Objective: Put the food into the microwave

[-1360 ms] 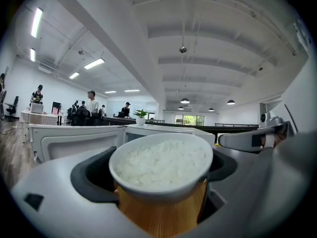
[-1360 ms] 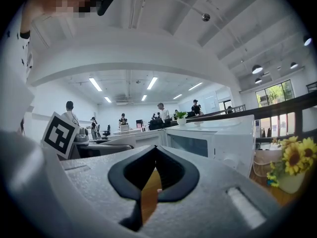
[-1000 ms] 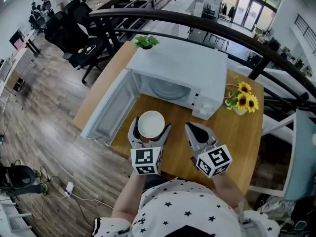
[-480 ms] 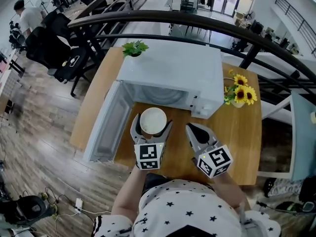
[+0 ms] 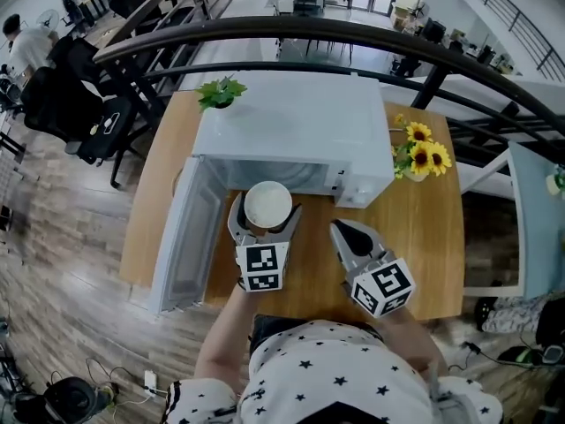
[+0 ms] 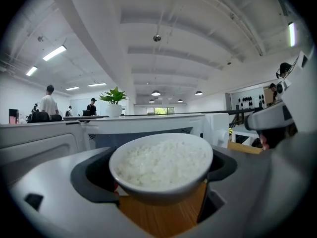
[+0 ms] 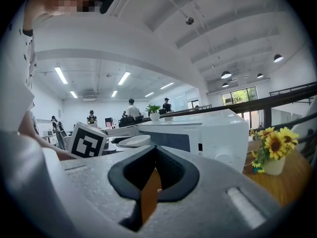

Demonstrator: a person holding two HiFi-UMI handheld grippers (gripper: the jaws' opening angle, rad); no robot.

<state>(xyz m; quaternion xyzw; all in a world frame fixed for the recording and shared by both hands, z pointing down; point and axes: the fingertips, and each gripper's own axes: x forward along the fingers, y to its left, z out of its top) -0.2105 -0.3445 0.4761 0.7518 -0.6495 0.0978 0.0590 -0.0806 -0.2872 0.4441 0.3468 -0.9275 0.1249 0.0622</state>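
Note:
A white bowl of rice (image 5: pixel 267 205) (image 6: pixel 161 166) is held between the jaws of my left gripper (image 5: pixel 262 222) (image 6: pixel 158 182), just in front of the open mouth of the white microwave (image 5: pixel 294 132) (image 6: pixel 148 128). The microwave door (image 5: pixel 185 237) is swung open to the left. My right gripper (image 5: pixel 347 233) (image 7: pixel 151 195) hovers over the wooden table (image 5: pixel 406 237) to the right of the bowl, its jaws shut with nothing between them.
A small potted plant (image 5: pixel 219 92) stands at the microwave's back left corner. A vase of sunflowers (image 5: pixel 417 155) (image 7: pixel 270 150) sits on the table right of the microwave. A black railing (image 5: pixel 291 29) runs behind. People and chairs are on the floor far left.
The left gripper has carried the bowl forward toward the microwave opening. The right gripper has stayed about where it was.

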